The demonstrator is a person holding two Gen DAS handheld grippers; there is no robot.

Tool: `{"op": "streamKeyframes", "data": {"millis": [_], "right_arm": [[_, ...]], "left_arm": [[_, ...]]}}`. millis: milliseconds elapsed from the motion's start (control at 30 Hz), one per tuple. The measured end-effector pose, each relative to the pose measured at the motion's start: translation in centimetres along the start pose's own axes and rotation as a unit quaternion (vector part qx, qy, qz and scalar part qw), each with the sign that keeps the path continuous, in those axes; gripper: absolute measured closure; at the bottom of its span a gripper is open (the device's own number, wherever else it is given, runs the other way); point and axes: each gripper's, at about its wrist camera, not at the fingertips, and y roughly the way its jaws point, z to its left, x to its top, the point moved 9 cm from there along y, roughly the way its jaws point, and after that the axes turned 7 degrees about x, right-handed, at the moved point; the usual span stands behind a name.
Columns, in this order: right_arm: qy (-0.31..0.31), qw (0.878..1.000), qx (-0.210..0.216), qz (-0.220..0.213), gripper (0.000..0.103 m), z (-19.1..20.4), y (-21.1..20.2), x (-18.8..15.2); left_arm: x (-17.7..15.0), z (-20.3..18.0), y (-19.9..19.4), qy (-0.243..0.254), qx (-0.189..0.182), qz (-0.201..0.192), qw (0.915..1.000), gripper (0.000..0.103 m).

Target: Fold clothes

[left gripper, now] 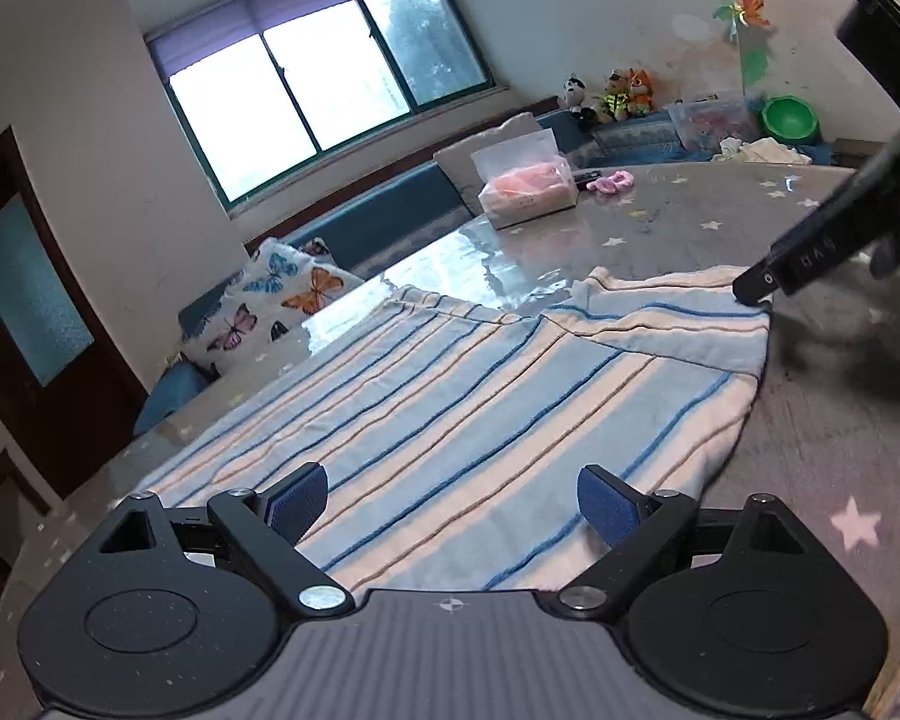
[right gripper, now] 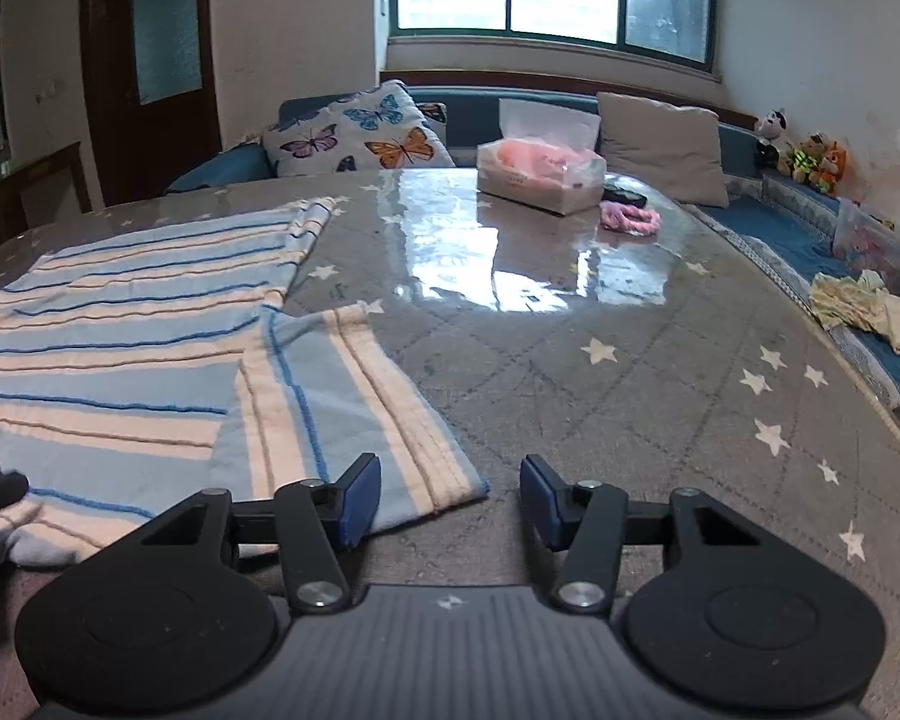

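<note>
Blue-and-cream striped knit garment [left gripper: 450,396] lying flat on the grey star-patterned tabletop [right gripper: 630,372], one sleeve folded across it; left gripper [left gripper: 453,504] gapes above it, right gripper [right gripper: 450,498] part-open and empty beside the sleeve's cuff.

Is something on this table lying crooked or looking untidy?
Yes. The striped cloth has one flap folded over at a slant, so its edges do not line up. Nothing looks spilled or damaged.

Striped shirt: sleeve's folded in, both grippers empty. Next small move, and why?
Probably bring the left gripper down onto the striped shirt's near hem and pinch it: its jaws hang open over that cloth, and the right gripper, also open, sits beside the folded sleeve.
</note>
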Motion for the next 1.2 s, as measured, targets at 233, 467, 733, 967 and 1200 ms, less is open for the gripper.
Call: {"op": "streamKeyframes", "data": {"millis": [233,467,733,967,1200], "right_arm": [[0.016,1.000,0.005,-0.005,0.083,0.0,0.2,-0.1],[0.016,0.999,0.020,-0.027,0.095,0.9,-1.1,1.3],[-0.036,0.992,0.100,-0.074,0.095,7.1,-4.6,5.0],[-0.084,0.978,0.182,-0.054,0.090,14.1,-3.3,4.4],[-0.084,0.977,0.193,-0.022,0.075,14.8,-0.8,2.7]], "left_arm": [[-0.7,-1.5,0.4,0.016,-0.012,0.013,0.9997,0.011],[-0.5,-0.3,0.1,0.000,-0.005,0.010,0.9999,0.010],[-1.3,2.8,-0.9,-0.033,0.024,0.012,0.9991,0.010],[-2.9,6.0,-1.7,-0.061,0.058,0.026,0.9961,0.008],[-4.5,9.5,-2.7,-0.088,0.098,0.041,0.9905,0.008]]}}
